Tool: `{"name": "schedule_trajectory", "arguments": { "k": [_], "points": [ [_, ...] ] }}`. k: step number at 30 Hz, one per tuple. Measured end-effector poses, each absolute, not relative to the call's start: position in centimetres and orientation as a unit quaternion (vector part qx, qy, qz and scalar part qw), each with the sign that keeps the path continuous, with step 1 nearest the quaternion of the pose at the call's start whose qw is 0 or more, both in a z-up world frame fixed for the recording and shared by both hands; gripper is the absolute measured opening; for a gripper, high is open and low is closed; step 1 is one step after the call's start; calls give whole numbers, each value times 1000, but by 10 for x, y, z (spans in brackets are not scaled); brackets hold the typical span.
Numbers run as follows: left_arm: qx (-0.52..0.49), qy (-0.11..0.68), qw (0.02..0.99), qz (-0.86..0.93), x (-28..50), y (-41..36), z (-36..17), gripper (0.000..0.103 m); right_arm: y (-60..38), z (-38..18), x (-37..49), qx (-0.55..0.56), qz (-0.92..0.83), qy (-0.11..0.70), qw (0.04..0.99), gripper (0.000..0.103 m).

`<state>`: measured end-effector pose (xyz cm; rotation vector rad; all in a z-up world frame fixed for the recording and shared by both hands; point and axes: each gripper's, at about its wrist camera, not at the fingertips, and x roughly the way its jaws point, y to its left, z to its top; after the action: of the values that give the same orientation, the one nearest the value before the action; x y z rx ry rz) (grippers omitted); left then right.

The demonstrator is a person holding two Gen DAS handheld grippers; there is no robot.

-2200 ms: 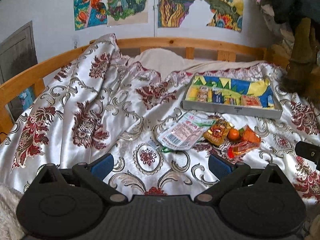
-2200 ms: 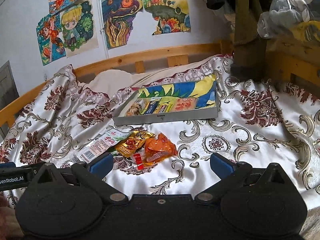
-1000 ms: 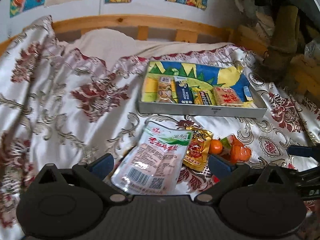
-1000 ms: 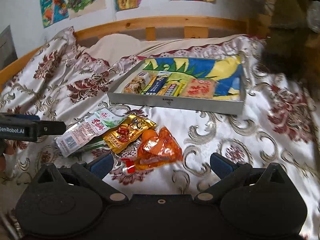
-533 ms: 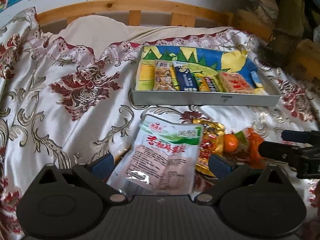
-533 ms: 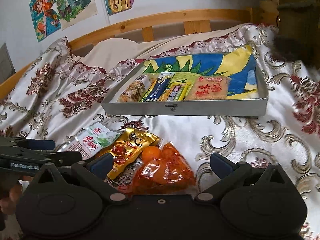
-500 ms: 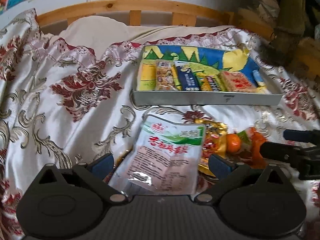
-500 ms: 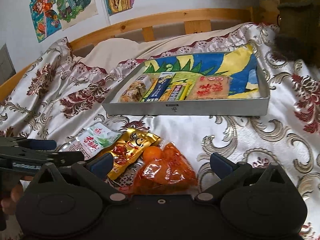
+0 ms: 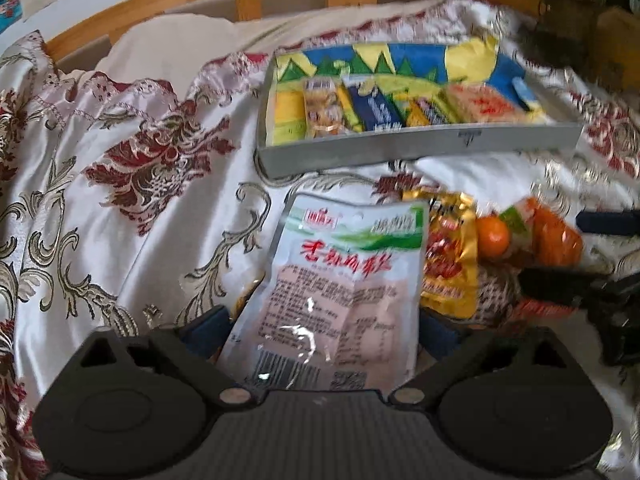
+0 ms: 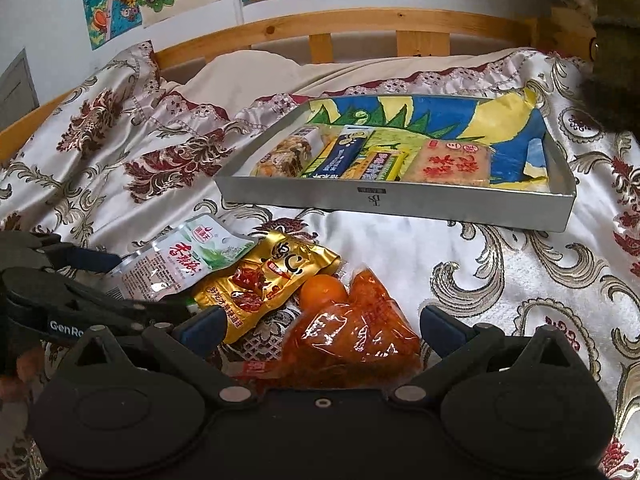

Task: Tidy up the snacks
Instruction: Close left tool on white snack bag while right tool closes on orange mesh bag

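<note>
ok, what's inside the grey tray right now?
Grey tray holds a row of snack packets, including a red-printed packet, on a blue-yellow painted liner. Anything beneath them is covered.

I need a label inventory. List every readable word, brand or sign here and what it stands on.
"GenRo", cut off: side of the left gripper.
Small logo, unreadable: front wall of the grey tray.
Red Chinese characters, too blurred to transcribe: white-green pouch, gold packet, red-printed pack.
Barcode, digits unreadable: white-green pouch.

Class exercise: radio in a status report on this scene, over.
Left gripper open, jaws just closing around white-green pouch. Right gripper open over orange packet. Tray half full. Nothing blocking.
</note>
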<state>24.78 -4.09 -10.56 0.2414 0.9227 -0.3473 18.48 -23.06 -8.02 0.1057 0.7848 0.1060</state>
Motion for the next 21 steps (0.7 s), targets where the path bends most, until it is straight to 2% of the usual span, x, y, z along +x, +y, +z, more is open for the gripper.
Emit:
{"name": "schedule_trajectory", "arguments": {
  "k": [9, 11, 13, 21],
  "points": [
    [50, 467, 868, -162, 255, -26, -96, 83, -239, -87, 188, 71, 38, 394, 916, 98],
    [30, 477, 864, -158, 256, -22, -94, 79, -243, -89, 190, 80, 31, 405, 910, 92],
    [4, 489, 859, -151, 253, -18, -91, 78, -249, -92, 191, 99, 17, 416, 904, 77],
    [-32, 519, 840, -153, 233, -18, -87, 77, -250, -91, 188, 104, 19, 413, 905, 73]
  ]
}}
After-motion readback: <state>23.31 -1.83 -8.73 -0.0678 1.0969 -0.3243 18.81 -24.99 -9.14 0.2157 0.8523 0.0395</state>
